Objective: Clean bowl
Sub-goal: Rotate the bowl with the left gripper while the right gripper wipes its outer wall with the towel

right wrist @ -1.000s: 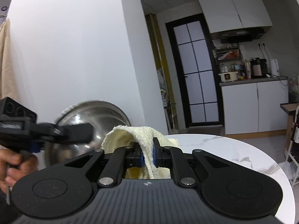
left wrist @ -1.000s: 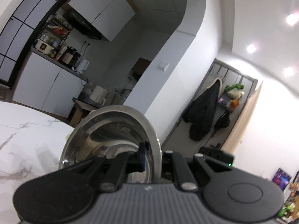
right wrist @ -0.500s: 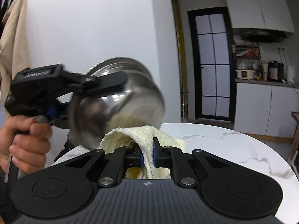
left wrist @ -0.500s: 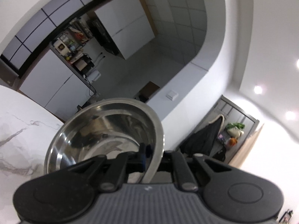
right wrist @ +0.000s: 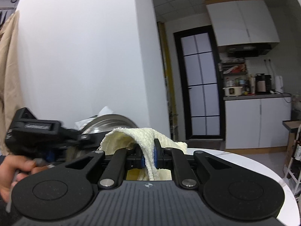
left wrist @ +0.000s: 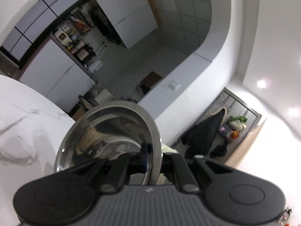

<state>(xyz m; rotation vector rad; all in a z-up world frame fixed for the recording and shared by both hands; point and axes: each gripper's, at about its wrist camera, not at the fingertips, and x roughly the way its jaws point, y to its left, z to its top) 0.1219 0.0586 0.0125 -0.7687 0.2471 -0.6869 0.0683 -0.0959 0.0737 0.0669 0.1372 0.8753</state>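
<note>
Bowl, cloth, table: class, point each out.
bowl (left wrist: 112, 131), left wrist view, inner wall.
cloth (right wrist: 139, 135), right wrist view, top fold.
table (left wrist: 22, 116), left wrist view, bare marble top.

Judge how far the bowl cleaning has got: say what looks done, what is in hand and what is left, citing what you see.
Done: the left gripper is clamped on the rim of the steel bowl, lifted off the marble table; the right gripper pinches the cream cloth.
In hand: the cloth sits beside the bowl's outside; contact unclear.
Left: wiping the inside, then setting the bowl down.
</note>
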